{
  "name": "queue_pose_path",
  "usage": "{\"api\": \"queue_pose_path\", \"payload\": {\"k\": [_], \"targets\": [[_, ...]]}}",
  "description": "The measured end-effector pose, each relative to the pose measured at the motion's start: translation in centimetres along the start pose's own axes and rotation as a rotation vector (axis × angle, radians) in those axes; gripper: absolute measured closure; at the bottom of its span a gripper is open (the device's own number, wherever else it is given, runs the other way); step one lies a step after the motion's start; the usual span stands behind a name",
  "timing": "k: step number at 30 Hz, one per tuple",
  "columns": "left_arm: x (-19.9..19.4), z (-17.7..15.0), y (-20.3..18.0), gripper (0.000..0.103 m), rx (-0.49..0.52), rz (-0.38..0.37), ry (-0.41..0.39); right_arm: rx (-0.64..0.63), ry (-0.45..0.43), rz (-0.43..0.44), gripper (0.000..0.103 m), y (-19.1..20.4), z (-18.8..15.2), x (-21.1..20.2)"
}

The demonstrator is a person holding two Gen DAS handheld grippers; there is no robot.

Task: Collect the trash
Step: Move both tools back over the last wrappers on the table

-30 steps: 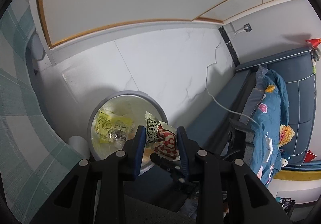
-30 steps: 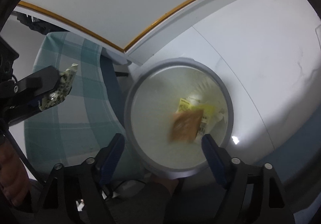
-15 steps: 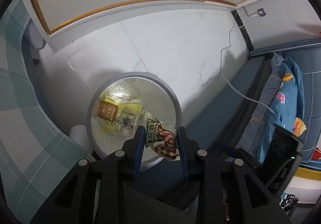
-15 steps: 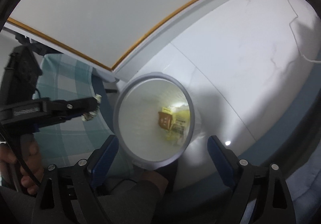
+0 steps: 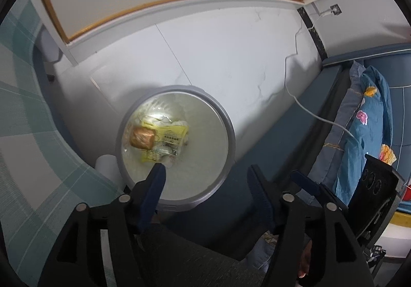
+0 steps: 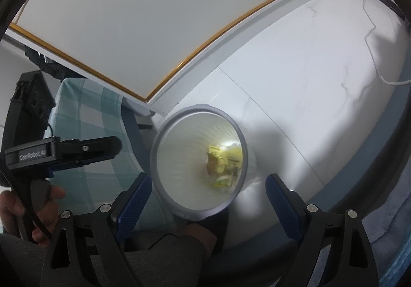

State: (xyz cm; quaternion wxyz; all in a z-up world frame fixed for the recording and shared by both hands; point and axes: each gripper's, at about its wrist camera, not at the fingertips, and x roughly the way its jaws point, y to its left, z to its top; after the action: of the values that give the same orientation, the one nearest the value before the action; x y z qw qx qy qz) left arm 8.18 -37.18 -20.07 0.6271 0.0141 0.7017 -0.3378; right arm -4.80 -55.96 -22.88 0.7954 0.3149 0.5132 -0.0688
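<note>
A round bin with a grey rim (image 5: 229, 132) and a pale liner stands on the white floor. Inside lie a brown packet (image 5: 142, 136) and a yellow wrapper (image 5: 171, 134), with a blurred scrap beside them. My left gripper (image 5: 205, 171) hovers over the bin's near edge; its jaws are opening and nothing is between them. My right gripper (image 6: 208, 179) hangs open and empty above the same bin (image 6: 155, 155). The right wrist view shows the brown packet (image 6: 212, 162) and the yellow wrapper (image 6: 231, 155) at the bottom, and the left gripper (image 6: 113, 148) from the side.
A teal checked cloth (image 5: 25, 132) drapes at the left of the bin. Blue floral bedding (image 5: 364, 119) and a dark blue sofa lie to the right. A white cable (image 5: 308, 109) crosses the floor. A person's grey-clad leg (image 5: 179, 256) is below the grippers.
My left gripper has opened, and the red-and-white wrapper it held is gone from its fingers. A brown packet has landed in the bin. My right gripper has drawn up and back from the bin.
</note>
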Motion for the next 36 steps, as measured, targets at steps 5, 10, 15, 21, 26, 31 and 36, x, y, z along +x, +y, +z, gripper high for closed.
{"api": "queue_pose_path", "payload": {"k": [5,10,15,21,26,31,36], "targets": [[-2.4,-1.2,-0.2,0.039,0.027,0.019,-0.098,-0.013,-0.028,0.008,0.012,1.2,0.0,-1.1],[-5.5,-2.0,-0.1,0.039,0.038,0.067,-0.198,-0.042,-0.089,0.020,0.012,3.3,1.0,-3.5],[-9.3,-3.3,-0.1,0.039,0.044,0.104,-0.317,-0.099,-0.182,0.025,0.010,6.7,2.4,-6.8],[-15.0,-5.2,0.8,0.039,0.029,0.169,-0.499,-0.166,-0.280,0.064,0.008,11.1,2.6,-10.6],[-19.6,-6.9,1.8,0.039,0.019,0.205,-0.627,-0.241,-0.352,0.082,0.007,15.0,2.3,-13.0],[-23.1,-8.9,3.8,0.039,-0.003,0.230,-0.728,-0.294,-0.406,0.155,0.006,19.5,2.1,-15.2],[-26.1,-10.8,6.4,0.039,-0.046,0.257,-0.802,-0.372,-0.437,0.210,0.005,24.2,1.1,-15.9]]}}
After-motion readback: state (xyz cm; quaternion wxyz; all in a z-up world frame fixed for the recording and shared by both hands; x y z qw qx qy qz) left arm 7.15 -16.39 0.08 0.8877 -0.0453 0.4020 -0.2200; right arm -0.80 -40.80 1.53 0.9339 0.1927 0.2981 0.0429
